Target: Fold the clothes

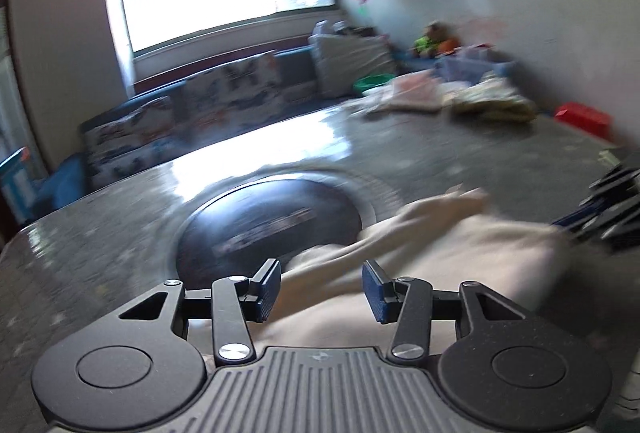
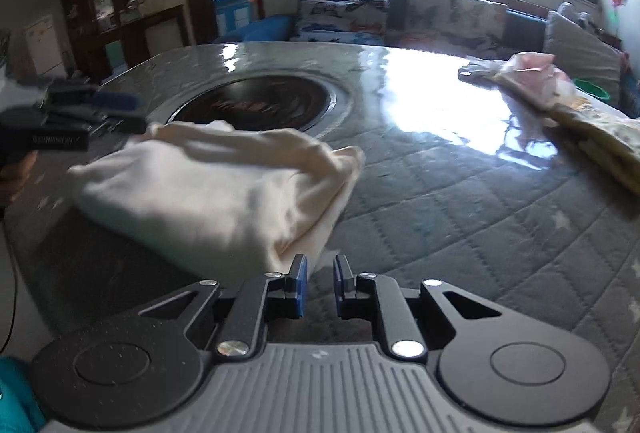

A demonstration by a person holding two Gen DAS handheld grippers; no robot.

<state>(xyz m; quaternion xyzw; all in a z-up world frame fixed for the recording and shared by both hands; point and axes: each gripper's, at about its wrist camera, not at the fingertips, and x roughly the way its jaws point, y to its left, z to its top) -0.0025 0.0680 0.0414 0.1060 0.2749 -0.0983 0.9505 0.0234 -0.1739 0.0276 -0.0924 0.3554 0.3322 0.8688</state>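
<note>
I see the cream garment [image 2: 208,189] lying bunched on the quilted table cover [image 2: 460,233], just beside the round black hotplate [image 2: 256,105]. My left gripper [image 1: 322,291] hangs over the cloth, fingers spread wide and empty. My right gripper [image 2: 320,287] sits at the garment's near corner, fingers slightly parted, pinching nothing.

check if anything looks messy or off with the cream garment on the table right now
The cream garment is folded into a rough bundle, but its far corner is bunched and wrinkled near the round black inset rather than lying flat. Both grippers, left and right, are open and hold nothing. Nothing looks spilled or damaged.
</note>
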